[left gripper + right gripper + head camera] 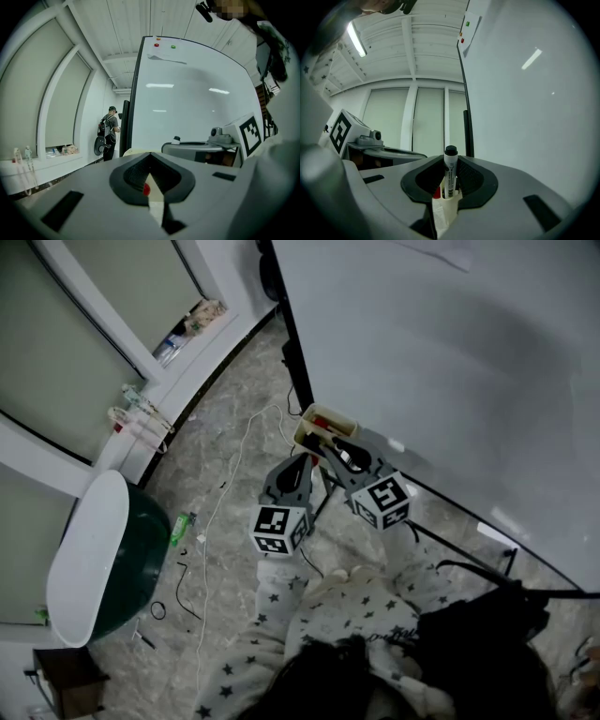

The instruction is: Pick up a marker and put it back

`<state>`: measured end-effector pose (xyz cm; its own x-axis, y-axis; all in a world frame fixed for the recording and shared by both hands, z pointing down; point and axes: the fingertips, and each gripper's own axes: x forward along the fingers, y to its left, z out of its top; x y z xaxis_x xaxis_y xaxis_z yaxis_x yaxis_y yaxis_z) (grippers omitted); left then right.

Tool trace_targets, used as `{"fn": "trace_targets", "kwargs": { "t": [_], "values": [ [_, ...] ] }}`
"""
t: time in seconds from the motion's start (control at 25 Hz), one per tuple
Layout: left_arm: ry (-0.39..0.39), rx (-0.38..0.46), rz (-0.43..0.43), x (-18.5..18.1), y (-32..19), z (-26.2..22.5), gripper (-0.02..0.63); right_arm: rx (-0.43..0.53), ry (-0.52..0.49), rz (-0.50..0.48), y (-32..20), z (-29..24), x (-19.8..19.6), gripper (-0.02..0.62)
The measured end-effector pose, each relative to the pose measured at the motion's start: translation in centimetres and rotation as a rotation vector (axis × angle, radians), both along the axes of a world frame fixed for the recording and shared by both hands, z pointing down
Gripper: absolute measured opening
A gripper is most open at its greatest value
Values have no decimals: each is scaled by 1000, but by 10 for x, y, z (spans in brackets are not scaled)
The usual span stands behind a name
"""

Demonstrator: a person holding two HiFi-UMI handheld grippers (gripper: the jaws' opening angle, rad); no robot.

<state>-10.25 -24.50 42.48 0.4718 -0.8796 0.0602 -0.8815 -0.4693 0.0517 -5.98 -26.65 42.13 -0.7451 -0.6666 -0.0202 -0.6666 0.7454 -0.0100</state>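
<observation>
In the right gripper view, the right gripper [451,164] is clenched on a white marker with a black cap [449,180], which stands upright between the two dark pads at the lower centre of the frame. The lower end of the marker sits in a cream-coloured holder [443,213], and a small red thing [437,192] shows just beside it on the left; what it is I cannot tell. In the left gripper view, the left gripper [150,159] has its jaws together at the tips with nothing grasped. Through the narrow gap under them the same cream holder [157,199] and the red thing [146,189] are visible. In the head view both grippers are at the centre of the frame, close to each other. The left gripper [298,470] and the right gripper [342,451] both point at the holder [319,432], which is at the lower edge of a large white whiteboard [450,352] filling the upper right. A thin white cable [220,512] lies on the grey marble floor [234,427] at the left. At the middle left of the left gripper view, a person with a backpack [108,133] stands beside the board.
</observation>
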Motion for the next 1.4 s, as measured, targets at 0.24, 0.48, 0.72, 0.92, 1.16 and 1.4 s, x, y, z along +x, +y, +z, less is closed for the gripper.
{"fn": "trace_targets", "kwargs": {
  "t": [0.24, 0.48, 0.72, 0.92, 1.16, 1.4],
  "values": [
    [-6, -3, 24, 1, -3, -13, 2, -31, -23, -18, -6, -18, 1, 83],
    [-2, 6, 49, 7, -2, -38, 2, -33, -28, -47, -6, -53, 4, 83],
    [-5, -2, 80, 14, 6, -71, 2, 1, -29, -90, 6, -99, 7, 83],
    [26, 44, 104, 19, 15, -107, 1, 41, -40, -117, 17, -129, 10, 83],
    [14, 59, 112, 23, 14, -109, 2, 39, -47, -121, 17, -124, 12, 83],
    [7, 52, 117, 27, 16, -103, 1, 26, -55, -118, 19, -119, 15, 83]
  ]
}}
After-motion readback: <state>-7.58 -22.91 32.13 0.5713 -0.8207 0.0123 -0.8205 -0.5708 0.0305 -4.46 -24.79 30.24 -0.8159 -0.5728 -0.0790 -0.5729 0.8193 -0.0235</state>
